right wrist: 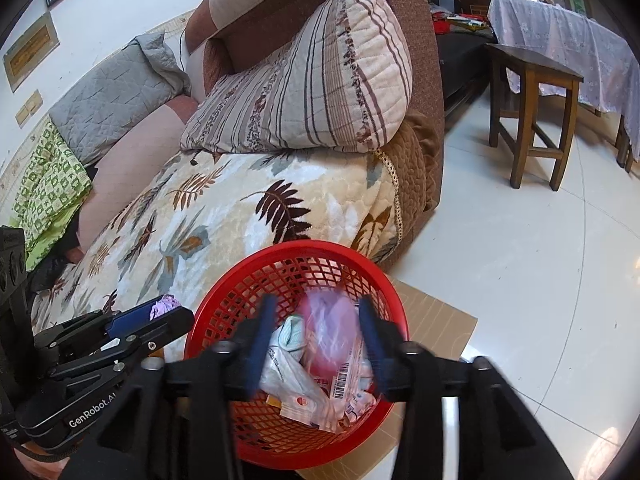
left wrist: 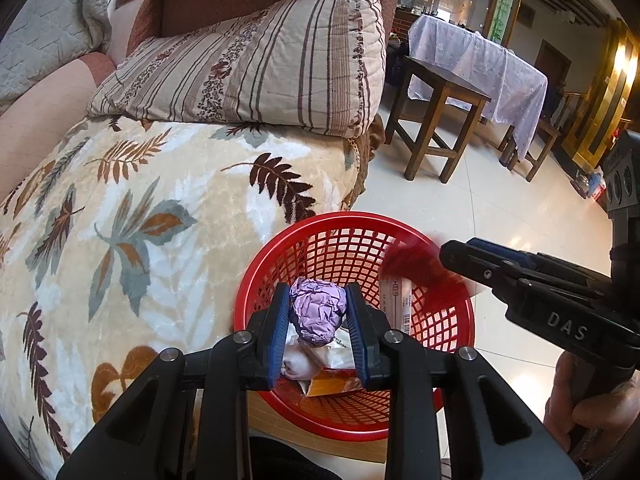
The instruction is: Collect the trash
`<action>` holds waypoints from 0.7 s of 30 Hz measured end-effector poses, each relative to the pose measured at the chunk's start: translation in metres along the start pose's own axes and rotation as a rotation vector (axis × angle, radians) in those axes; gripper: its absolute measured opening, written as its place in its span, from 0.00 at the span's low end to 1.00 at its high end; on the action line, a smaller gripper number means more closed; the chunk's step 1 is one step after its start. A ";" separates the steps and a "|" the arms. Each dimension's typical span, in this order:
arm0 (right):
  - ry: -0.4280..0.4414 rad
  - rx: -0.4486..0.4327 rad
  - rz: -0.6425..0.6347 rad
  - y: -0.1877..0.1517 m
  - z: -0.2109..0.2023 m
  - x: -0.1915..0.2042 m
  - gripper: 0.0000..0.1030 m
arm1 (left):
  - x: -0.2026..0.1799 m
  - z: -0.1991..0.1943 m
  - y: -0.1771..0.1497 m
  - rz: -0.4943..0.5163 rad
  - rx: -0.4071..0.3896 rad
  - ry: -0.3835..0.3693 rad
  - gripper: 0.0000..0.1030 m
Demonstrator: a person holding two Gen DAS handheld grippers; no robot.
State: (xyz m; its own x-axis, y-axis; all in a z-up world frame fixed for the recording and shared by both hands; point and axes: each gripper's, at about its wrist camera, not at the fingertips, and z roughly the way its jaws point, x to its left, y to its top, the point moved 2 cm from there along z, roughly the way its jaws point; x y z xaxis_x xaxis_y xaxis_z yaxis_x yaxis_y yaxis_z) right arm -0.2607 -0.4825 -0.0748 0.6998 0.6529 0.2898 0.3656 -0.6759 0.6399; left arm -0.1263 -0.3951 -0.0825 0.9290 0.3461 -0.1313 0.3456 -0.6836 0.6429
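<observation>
A red mesh basket stands on cardboard beside the sofa, with white bags and an orange packet inside. My left gripper is shut on a crumpled purple paper ball, held over the basket's near-left side. My right gripper is over the basket with its fingers wide apart. A blurred red and pink wrapper with a barcode label hangs loose between and below them, over the basket.
The sofa's leaf-patterned blanket and a striped pillow lie left of the basket. A wooden stool and a table with a lilac cloth stand farther off on the white tiled floor. Cardboard lies under the basket.
</observation>
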 end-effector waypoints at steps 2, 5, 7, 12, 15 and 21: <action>-0.007 -0.011 -0.010 0.001 -0.003 0.002 0.49 | 0.001 -0.001 0.000 -0.007 -0.001 0.001 0.29; -0.025 -0.025 -0.019 0.002 -0.009 0.005 0.51 | 0.002 -0.004 -0.001 -0.009 -0.011 0.012 0.37; -0.050 -0.042 -0.021 0.003 -0.014 0.008 0.61 | 0.005 -0.010 -0.001 -0.009 -0.029 0.026 0.47; -0.127 -0.087 -0.051 0.001 -0.028 0.021 0.73 | 0.014 -0.027 -0.003 -0.015 -0.080 0.078 0.61; -0.156 -0.101 -0.064 -0.001 -0.035 0.029 0.76 | 0.019 -0.038 -0.006 -0.020 -0.108 0.097 0.67; -0.217 -0.120 -0.079 -0.011 -0.045 0.046 0.83 | 0.025 -0.060 -0.014 -0.009 -0.154 0.135 0.78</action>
State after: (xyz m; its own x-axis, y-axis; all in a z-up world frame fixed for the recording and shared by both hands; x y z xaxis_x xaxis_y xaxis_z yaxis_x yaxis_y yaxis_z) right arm -0.2605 -0.4300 -0.0363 0.7917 0.6050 0.0841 0.3583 -0.5716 0.7382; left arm -0.1157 -0.3389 -0.0495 0.8964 0.4413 -0.0419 0.3195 -0.5776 0.7512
